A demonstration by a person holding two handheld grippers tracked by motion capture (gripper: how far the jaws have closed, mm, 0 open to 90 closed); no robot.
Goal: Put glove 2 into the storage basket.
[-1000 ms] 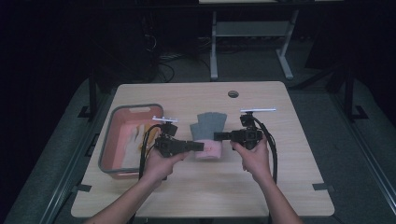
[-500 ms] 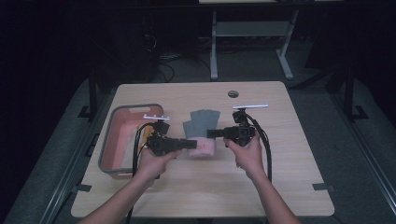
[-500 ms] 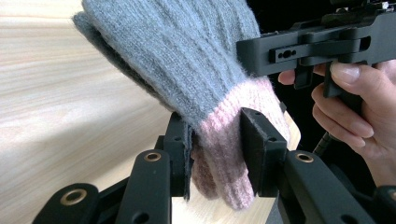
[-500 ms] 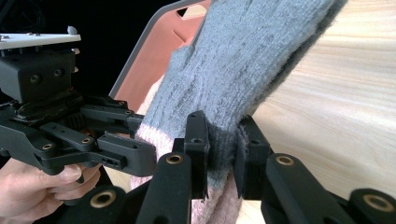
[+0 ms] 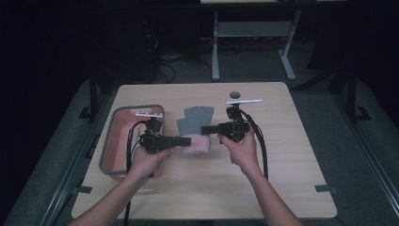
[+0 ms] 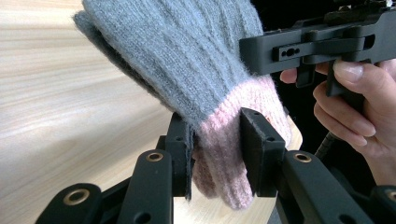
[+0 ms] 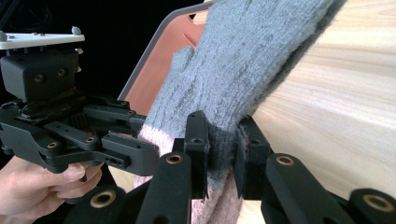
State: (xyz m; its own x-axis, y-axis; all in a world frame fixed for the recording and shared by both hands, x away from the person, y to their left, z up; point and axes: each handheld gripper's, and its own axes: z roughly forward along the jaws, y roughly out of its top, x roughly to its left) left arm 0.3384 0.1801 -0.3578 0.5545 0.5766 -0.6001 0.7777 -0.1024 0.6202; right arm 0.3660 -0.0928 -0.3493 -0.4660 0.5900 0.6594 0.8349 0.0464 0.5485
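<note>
A knitted glove (image 5: 195,120), grey with a pink cuff (image 5: 197,143), hangs between my two grippers a little above the table. My left gripper (image 5: 186,140) comes in from the left and is shut on the pink cuff (image 6: 224,154); its jaws have just closed a little further on it. My right gripper (image 5: 207,129) comes in from the right and is shut on the grey knit (image 7: 252,51) just above the cuff. In the left gripper view my own gripper (image 6: 217,135) pinches the cuff, and the glove's fingers (image 6: 187,60) point away.
A salmon bin (image 5: 115,141) with a grey rim stands at the table's left, just behind my left hand. A small dark round disc (image 5: 234,94) lies near the far edge. The wooden table (image 5: 282,165) has bare room at the right and front.
Both hands have carried the glove a little to the left, toward the bin, and slightly up. Both grips have held.
</note>
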